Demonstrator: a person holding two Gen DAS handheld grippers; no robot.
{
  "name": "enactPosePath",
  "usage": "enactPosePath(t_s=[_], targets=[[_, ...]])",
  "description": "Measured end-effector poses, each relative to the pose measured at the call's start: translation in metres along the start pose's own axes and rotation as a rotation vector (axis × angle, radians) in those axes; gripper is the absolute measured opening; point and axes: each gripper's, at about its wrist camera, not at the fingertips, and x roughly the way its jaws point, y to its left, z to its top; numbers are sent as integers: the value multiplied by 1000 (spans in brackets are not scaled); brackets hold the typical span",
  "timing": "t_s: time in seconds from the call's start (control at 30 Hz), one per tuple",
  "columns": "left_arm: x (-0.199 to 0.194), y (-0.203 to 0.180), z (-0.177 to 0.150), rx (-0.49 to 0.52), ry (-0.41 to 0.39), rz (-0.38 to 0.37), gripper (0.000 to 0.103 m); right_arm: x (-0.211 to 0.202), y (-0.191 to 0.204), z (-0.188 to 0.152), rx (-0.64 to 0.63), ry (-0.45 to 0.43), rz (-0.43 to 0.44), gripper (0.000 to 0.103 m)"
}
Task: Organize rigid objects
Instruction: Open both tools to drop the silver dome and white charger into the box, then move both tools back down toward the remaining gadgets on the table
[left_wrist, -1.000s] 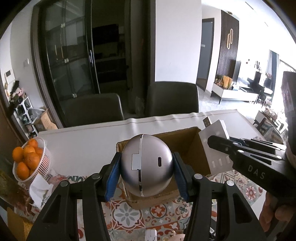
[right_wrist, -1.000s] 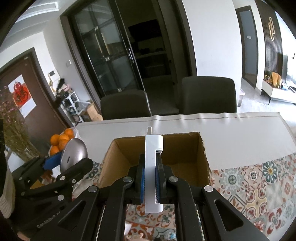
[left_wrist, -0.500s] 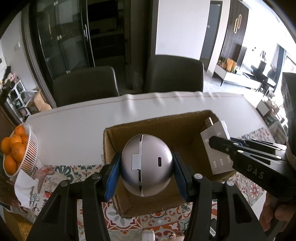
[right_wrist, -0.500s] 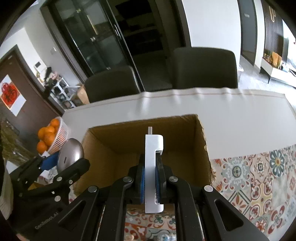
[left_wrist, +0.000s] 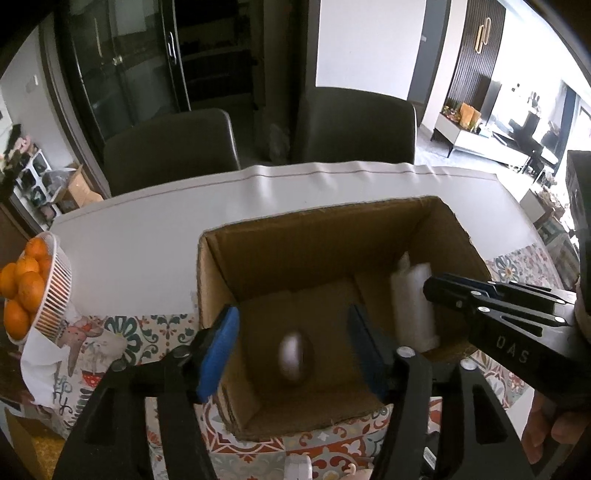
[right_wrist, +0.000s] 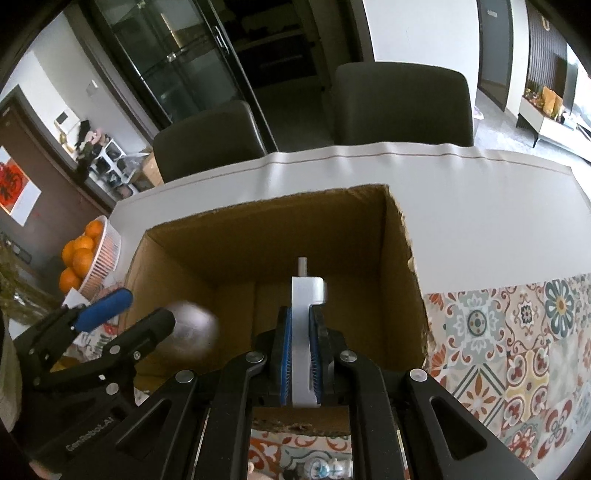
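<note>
An open cardboard box (left_wrist: 325, 214) stands on the table. Over it my left gripper (left_wrist: 291, 317) has its jaws opening, and its blue pads (left_wrist: 218, 350) no longer touch anything. The silver ball (left_wrist: 295, 354) is a blur below them inside the box, loose and apart from both pads. My right gripper (right_wrist: 300, 314) is shut on a flat white device (right_wrist: 304, 306), held upright on edge over the box (right_wrist: 402, 258). In the left wrist view the device (left_wrist: 413, 295) reaches down into the box's right side. The ball (right_wrist: 192, 328) also shows beside the left gripper (right_wrist: 136, 314).
A white basket of oranges (left_wrist: 55, 288) stands at the table's left edge, with a printed cloth under it. Patterned tablecloth (right_wrist: 517, 350) lies right of the box and a white runner (left_wrist: 147, 251) behind it. Two dark chairs (left_wrist: 354, 125) stand at the far side.
Both grippers came down over the box. The left jaws spread and let go of the silver ball, which dropped into the box. The right gripper still holds the white device.
</note>
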Motion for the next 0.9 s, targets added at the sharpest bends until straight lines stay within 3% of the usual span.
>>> enactPosePath(t_s=[0.17,0.43,0.67,0.9], targets=[[-16,0,-5,9,-39,56,70,-10,2,-5,-15,-25,-43,19],[-52,-2,-20,-3,-101,81,80,-51,13,-22,-49,-103,-105,31],[-92,-7,-37,5,-180,100,90,-99,22,-42,-65,-187,-146,55],[-123,-8,-59,18,-239,117,92,-129,35,-68,-74,-241,-155,61]])
